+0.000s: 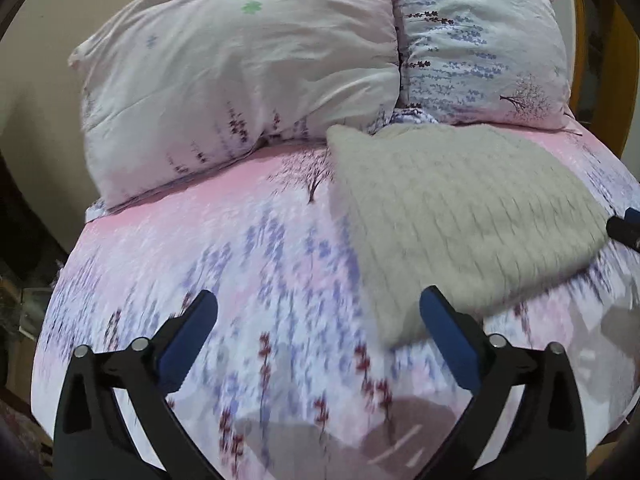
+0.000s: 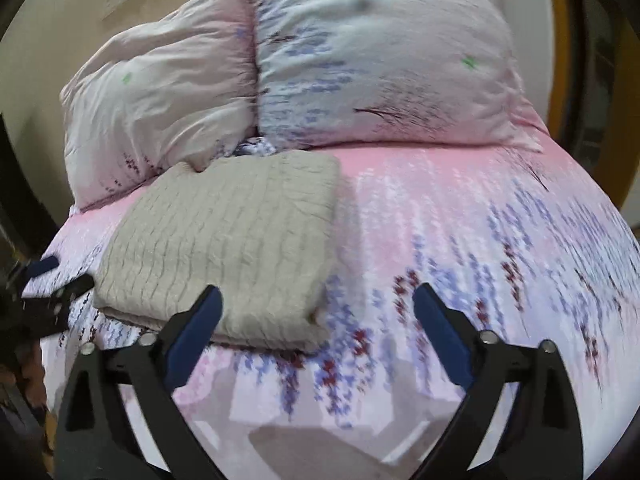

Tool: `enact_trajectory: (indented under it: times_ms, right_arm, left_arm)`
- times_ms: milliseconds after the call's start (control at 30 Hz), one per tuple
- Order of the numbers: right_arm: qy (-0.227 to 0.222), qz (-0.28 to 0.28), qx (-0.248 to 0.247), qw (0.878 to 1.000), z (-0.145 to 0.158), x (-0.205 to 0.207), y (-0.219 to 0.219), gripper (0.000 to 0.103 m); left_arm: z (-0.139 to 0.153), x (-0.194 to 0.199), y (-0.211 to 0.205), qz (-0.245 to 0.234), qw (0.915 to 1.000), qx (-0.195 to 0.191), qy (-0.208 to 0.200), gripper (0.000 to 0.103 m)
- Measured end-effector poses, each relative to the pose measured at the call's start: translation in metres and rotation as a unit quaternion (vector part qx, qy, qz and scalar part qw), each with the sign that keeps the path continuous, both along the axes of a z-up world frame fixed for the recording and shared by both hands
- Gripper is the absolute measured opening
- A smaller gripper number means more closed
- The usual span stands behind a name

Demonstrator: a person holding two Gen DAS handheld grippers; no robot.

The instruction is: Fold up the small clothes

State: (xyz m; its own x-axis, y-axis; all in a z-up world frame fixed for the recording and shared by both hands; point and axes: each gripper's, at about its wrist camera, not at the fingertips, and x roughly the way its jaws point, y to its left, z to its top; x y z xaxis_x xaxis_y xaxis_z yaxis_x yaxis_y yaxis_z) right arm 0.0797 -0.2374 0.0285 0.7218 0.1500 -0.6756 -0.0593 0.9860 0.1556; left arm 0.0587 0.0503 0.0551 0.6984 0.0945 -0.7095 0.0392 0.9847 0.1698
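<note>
The beige knit garment (image 2: 224, 248) lies on the bed (image 2: 460, 240) as a neat folded rectangle, layers stacked at its near edge, so the folding looks done or nearly so. Left tongs (image 1: 318, 320) are spread wide with nothing between them, garment just ahead to their right; right tongs (image 2: 316, 316) likewise gape empty, garment ahead to their left. No other clothes show.

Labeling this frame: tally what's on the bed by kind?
Pillows: 2, pale pink pillow and blue-flowered pillow
Folded beige knit garment: 1
Total: 3
</note>
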Motion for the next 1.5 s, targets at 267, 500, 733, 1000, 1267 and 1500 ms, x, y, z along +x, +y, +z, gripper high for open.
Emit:
enact_trajectory:
  times_ms: [267, 500, 733, 1000, 1267, 1500]
  right_arm:
    - [0.012, -0.019, -0.052, 0.998, -0.006, -0.015, 0.014, 0.101]
    - [0.027, -0.003, -0.092, 0.995, -0.014, -0.021, 0.034, 0.101]
    - [0.051, 0.006, -0.101, 0.994, -0.026, -0.02, 0.046, 0.101]
    - [0.085, 0.014, -0.106, 0.991, -0.042, -0.016, 0.059, 0.101]
    - [0.1, -0.002, -0.089, 0.991, -0.049, -0.014, 0.056, 0.101]
    - [0.099, -0.002, -0.09, 0.991, -0.049, -0.015, 0.056, 0.101]
  left_arm:
    - [-0.011, -0.023, -0.015, -0.004, 0.9992, -0.026, 0.029, 0.102]
    - [-0.022, -0.021, -0.03, -0.002, 0.9972, -0.049, 0.057, 0.102]
    - [-0.045, -0.01, -0.027, 0.028, 0.9907, -0.072, 0.112, 0.102]
    - [-0.045, -0.013, -0.024, 0.038, 0.9909, -0.076, 0.104, 0.102]
    - [-0.044, -0.005, -0.023, 0.038, 0.9883, -0.076, 0.126, 0.102]
    - [-0.045, -0.002, -0.023, 0.047, 0.9862, -0.075, 0.14, 0.102]
